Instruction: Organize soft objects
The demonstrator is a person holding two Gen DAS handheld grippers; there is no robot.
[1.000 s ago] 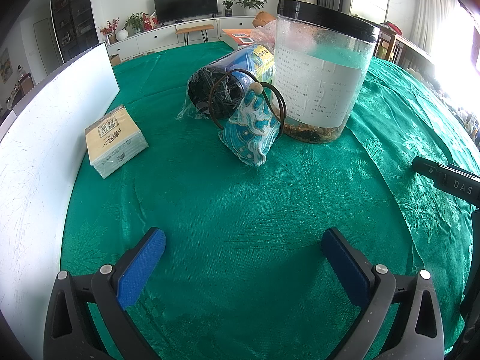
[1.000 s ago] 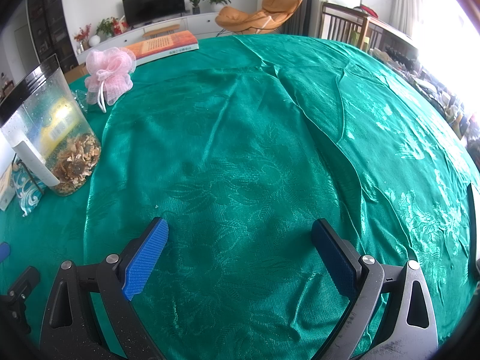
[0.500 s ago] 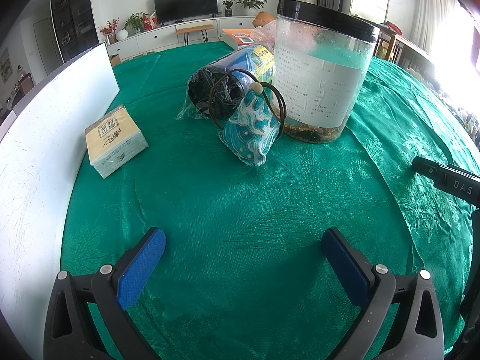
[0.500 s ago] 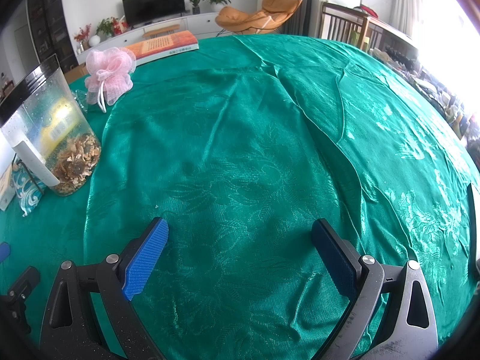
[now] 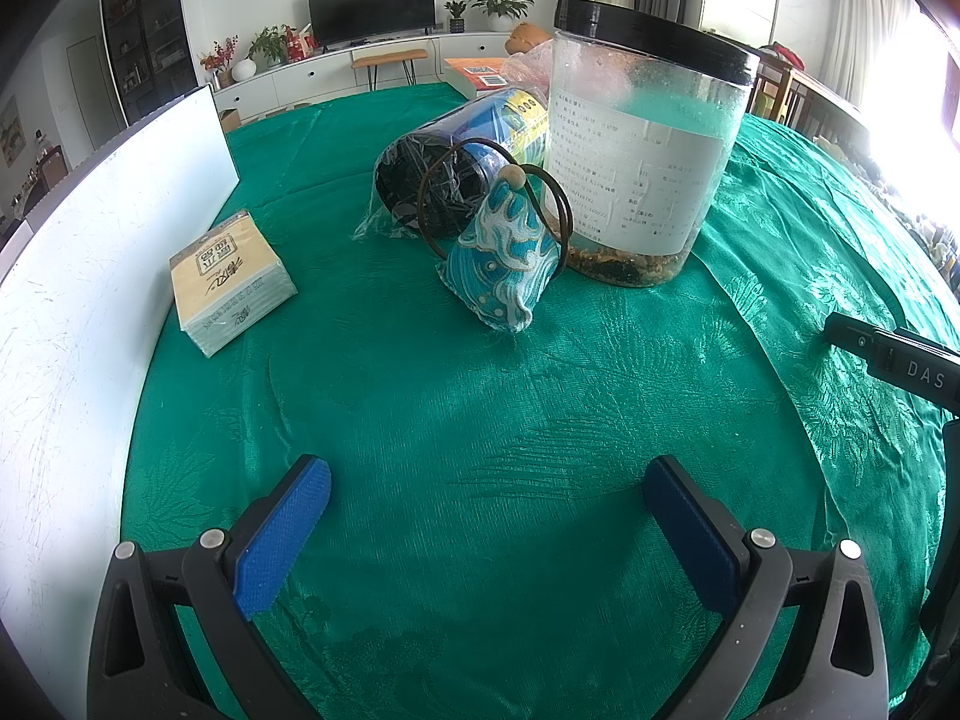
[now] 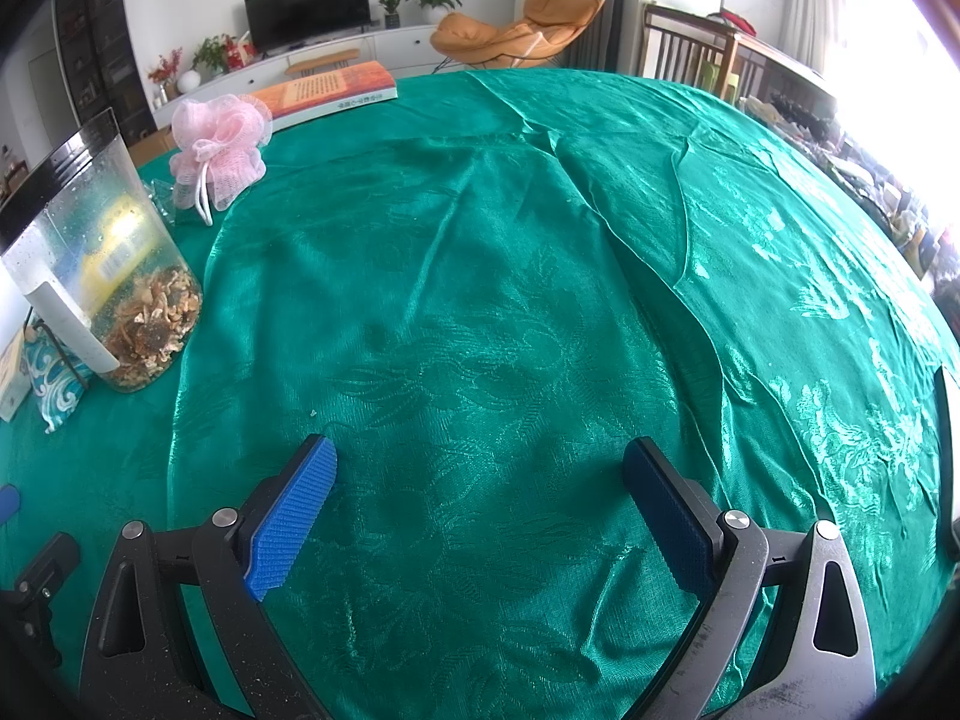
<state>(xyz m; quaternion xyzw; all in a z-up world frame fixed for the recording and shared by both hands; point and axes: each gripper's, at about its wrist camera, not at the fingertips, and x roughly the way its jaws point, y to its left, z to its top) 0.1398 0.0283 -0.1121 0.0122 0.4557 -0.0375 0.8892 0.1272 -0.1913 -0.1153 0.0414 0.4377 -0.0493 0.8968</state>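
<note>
Nothing moved since earlier frames; you held left gripper (image 5: 486, 501) and right gripper (image 6: 480, 480) with fingers wide, empty, over tabletop (image 6: 510, 300). Pre-grasp step, by my reading. Blue fabric pouch (image 5: 501, 261) leaned against jar (image 5: 642, 156); pink mesh puff (image 6: 219, 147) lay well apart. Next: advance left, straddle pouch.

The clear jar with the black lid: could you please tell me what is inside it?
The clear jar holds a low layer of brownish dried pieces at the bottom. Its white label hides part of the inside in the left wrist view.

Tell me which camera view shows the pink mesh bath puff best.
The right wrist view: the pink mesh bath puff sits in full sight on the green cloth beside the book. The left wrist view shows only a pinkish sliver behind the clear jar.
</note>
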